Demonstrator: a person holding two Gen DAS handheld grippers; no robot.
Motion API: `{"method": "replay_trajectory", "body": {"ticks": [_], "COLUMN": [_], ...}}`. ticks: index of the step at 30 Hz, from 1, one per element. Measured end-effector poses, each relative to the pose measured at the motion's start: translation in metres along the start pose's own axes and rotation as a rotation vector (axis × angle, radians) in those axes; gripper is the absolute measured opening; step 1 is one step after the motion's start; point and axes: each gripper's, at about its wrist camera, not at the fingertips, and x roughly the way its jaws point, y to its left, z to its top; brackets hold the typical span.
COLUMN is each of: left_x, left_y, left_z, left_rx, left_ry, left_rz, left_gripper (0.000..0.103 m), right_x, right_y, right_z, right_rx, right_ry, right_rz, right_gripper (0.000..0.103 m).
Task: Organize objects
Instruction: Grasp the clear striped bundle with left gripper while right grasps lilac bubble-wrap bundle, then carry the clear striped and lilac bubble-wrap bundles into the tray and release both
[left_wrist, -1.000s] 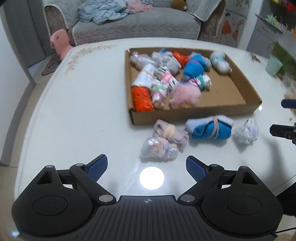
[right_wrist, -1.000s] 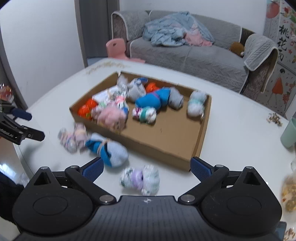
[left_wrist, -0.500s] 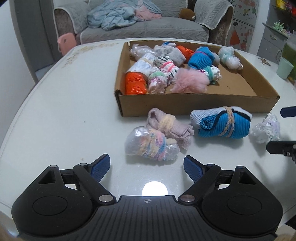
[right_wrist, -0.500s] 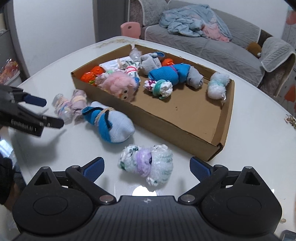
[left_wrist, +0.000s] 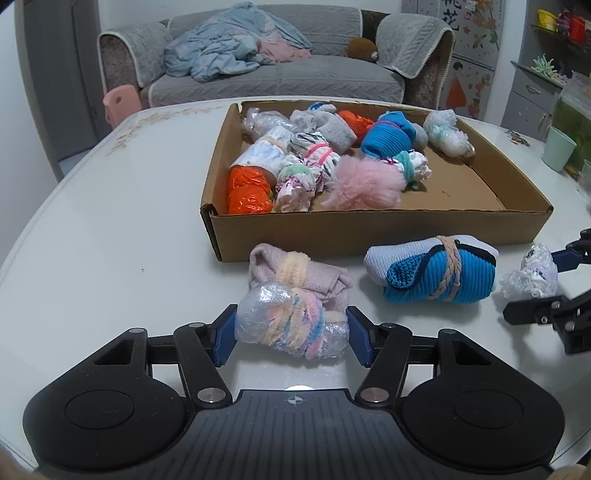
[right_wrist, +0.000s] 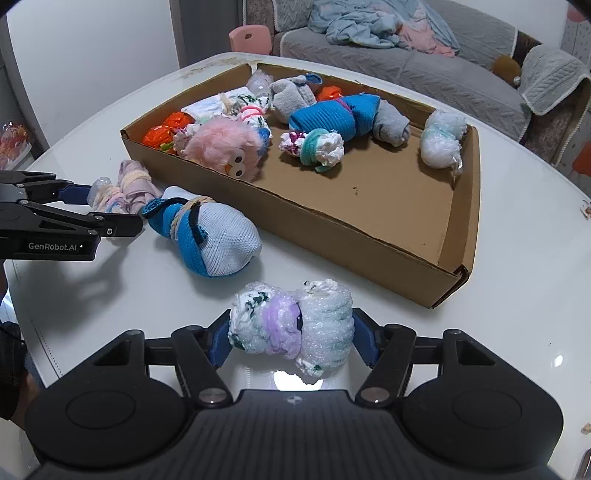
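Four bundles are being left outside the cardboard box (left_wrist: 369, 236) on the white table (left_wrist: 110, 229), and two of them are being straddled at once. The pastel plastic-wrapped bundle (left_wrist: 291, 325) is being bracketed by the left gripper (left_wrist: 291, 338), with its long axis running left to right across the gap, so that each rounded end is lying against or just beside a blue pad; whether the wrap is already being squeezed cannot be told. It is lying on the table just near of the pink tied sock roll (left_wrist: 295, 273), which it is touching.

The bubble-wrap bundle with the purple band (right_wrist: 291, 326) is being bracketed in the same way by the right gripper (right_wrist: 291, 341), its length also set crosswise between the fingers, pads at or against both ends and no firm clamp being shown. It is resting on the table near of the box's near wall.

Between the two, the blue-and-grey sock roll (right_wrist: 207, 236) is being left untouched, slightly nearer the left gripper in the right wrist view.

The coming lift is judged to turn on this end-to-end grip: soft wrap is likely being compressed along its length, and the box is lying straight ahead, beyond each bundle, with free floor at its right part.
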Motion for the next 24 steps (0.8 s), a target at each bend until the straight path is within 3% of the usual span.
{"method": "replay_trajectory", "body": {"ticks": [16,24], "left_x": [-0.034,-0.079], "left_y": [0.007,0.003], "left_z": [0.002,0.036], "left_rx": [0.056,0.045], "left_ry": [0.076,0.012], "left_rz": [0.029,0.020], "left_gripper": [0.065,0.065], "right_x": [-0.039,-0.069], "right_y": [-0.021,-0.037], "right_z": [-0.007,0.005], "right_rx": [0.065,0.099], "right_ry": [-0.004,-0.097], "right_rz": [-0.041,-0.068], "right_gripper": [0.058,0.058]}}
